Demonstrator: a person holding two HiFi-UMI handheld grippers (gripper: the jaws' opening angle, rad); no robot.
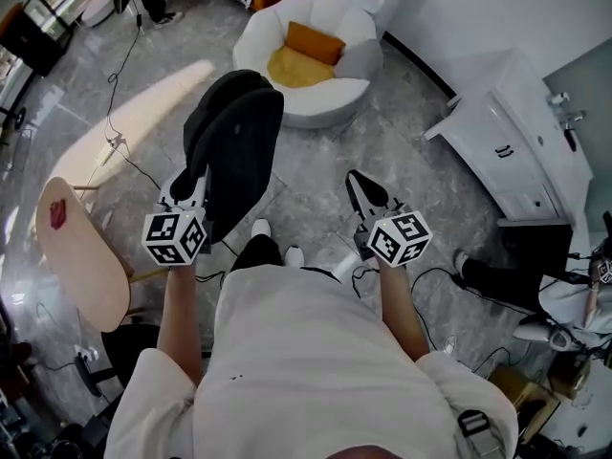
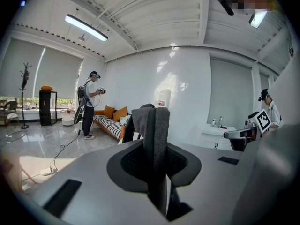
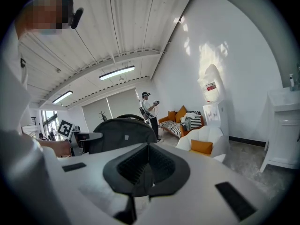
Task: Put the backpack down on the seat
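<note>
Centre-left of head view: gripping backpack (image 1: 234, 142) by grey strap (image 2: 157, 130), pinched narrow in left gripper (image 1: 194, 187), bag hanging below. Centre-right: right gripper (image 1: 356, 182), shut on nothing.

Upper centre: white round seat (image 1: 277, 27), well apart from bag. Best to carry forward over rim, lower until base rests in hollow, and settle weight before freeing strap. Could steady bag's side with free tongs.

Inside seat hollow: orange cushion (image 1: 314, 42) and yellow cushion (image 1: 292, 67), touching. Probably landing on those, so watch for tipping.
</note>
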